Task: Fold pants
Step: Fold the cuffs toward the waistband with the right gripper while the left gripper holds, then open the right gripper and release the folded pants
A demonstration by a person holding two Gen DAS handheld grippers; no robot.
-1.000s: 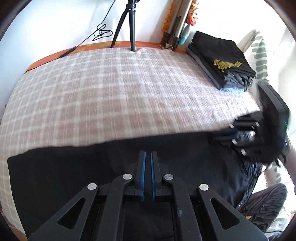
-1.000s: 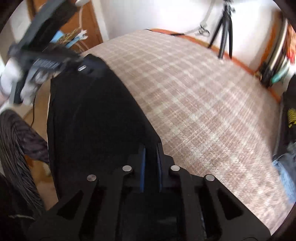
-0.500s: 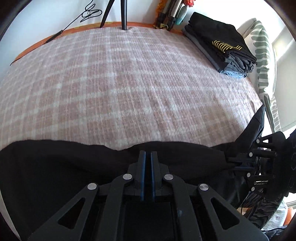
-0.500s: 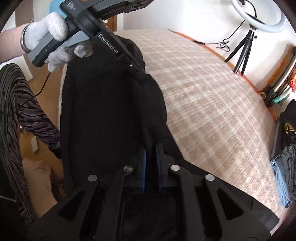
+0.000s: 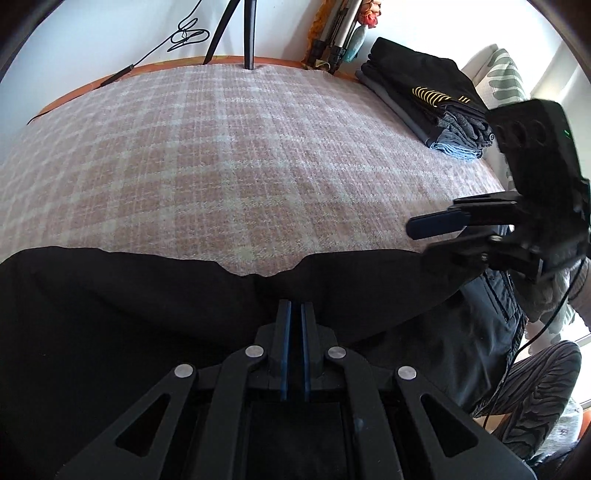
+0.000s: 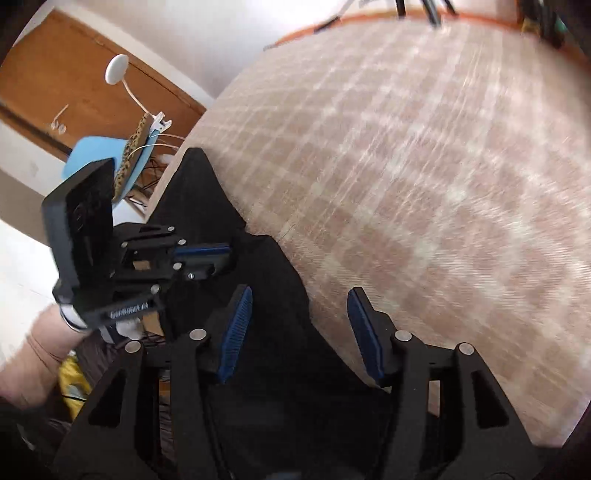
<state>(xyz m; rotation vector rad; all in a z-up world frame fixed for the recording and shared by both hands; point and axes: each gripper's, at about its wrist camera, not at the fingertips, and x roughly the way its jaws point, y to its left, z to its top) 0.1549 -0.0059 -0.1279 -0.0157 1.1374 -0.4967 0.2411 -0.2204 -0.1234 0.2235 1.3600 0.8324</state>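
Note:
The black pants (image 5: 147, 295) lie along the near edge of the checked bed cover (image 5: 240, 155), partly hanging off the edge. My left gripper (image 5: 295, 306) is shut on the pants' top edge. It also shows in the right wrist view (image 6: 218, 258), pinching the cloth. My right gripper (image 6: 299, 328) is open and empty, just above the pants (image 6: 280, 369). It shows at the right of the left wrist view (image 5: 421, 240), jaws apart.
A stack of folded clothes (image 5: 424, 99) sits at the bed's far right corner by a leaf-print pillow (image 5: 506, 77). Tripod legs (image 5: 240, 33) stand behind the bed. A wooden door (image 6: 66, 88) and a blue chair (image 6: 107, 158) are beyond the bed's left end.
My right gripper has let go of the pants and opened, then swung around. The pants have dropped flatter onto the bed. My left gripper keeps its hold.

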